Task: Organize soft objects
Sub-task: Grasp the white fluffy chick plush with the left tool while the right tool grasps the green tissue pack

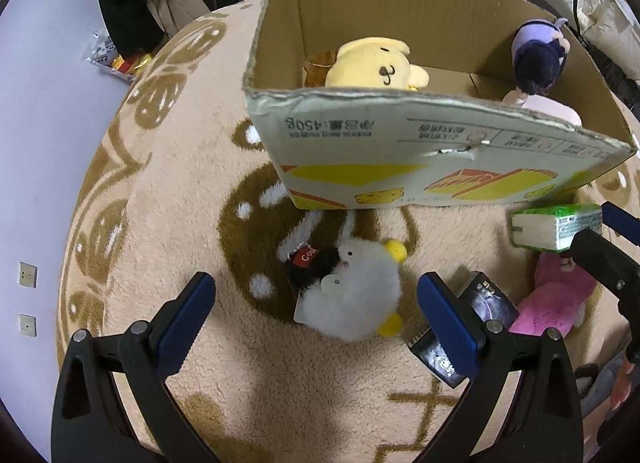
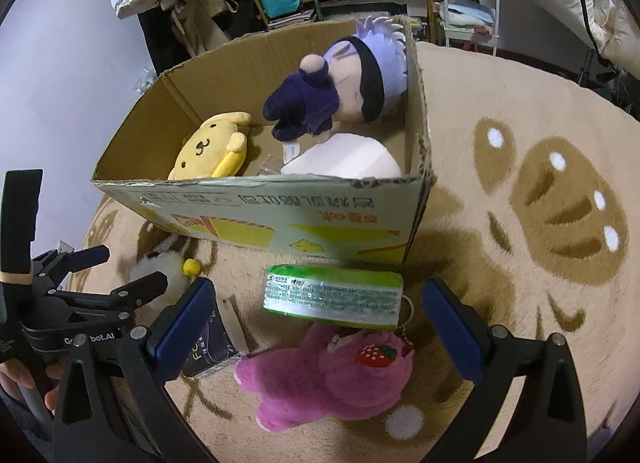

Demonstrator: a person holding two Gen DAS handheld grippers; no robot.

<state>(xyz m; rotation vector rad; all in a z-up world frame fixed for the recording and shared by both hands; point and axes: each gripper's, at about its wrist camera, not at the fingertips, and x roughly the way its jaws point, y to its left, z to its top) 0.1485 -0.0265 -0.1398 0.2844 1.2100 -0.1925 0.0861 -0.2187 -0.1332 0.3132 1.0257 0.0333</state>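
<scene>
Left gripper (image 1: 316, 315): jaws wide, empty, over the rug (image 1: 192, 191).
Right gripper (image 2: 316, 327): jaws wide, empty.
White plush (image 1: 352, 291): between the left jaws, on the rug.
Pink plush (image 2: 332, 375): between the right jaws, just below the tissue pack (image 2: 332, 295).
Dark box (image 1: 468, 327): at 3 o'clock of the white plush.
Cardboard box (image 1: 400, 151): at 12 o'clock, holding the yellow plush (image 1: 372, 63) and the purple-haired doll (image 2: 352, 75).

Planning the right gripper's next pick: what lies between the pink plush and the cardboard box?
In the right wrist view, a green tissue pack lies on the rug between the pink plush and the cardboard box, its near edge overlapping the plush's head.
</scene>
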